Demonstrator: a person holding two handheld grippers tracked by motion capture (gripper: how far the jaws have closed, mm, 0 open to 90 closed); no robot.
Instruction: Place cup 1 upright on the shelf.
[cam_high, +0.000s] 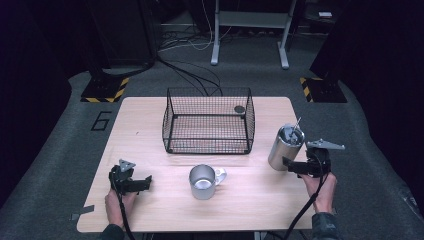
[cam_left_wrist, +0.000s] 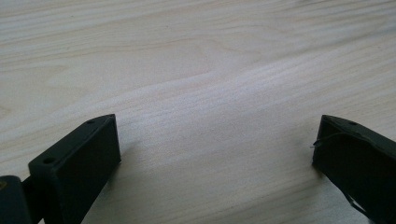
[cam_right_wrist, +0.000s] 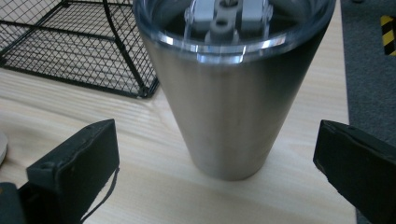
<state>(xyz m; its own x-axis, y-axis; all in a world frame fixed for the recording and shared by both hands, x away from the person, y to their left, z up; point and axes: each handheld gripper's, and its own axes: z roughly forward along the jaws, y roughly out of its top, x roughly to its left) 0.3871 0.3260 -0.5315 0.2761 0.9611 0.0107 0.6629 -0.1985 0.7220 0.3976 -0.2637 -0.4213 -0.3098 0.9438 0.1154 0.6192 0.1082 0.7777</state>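
Since the steel tumbler (cam_right_wrist: 233, 98), standing just right of the basket (cam_high: 209, 121), looks rigid, smooth and slippery, the spread right gripper (cam_right_wrist: 217, 163) should squeeze its narrower lower body, while the left gripper (cam_left_wrist: 217, 154) rests spread and empty.

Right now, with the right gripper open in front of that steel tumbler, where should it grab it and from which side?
Grip the steel tumbler around its bare lower wall, coming in level from the person's side, where the right gripper already faces it with jaws wide apart. It stands upright and narrows toward the base, so closing well below the clear lid probably holds best. The wire basket stands clear.
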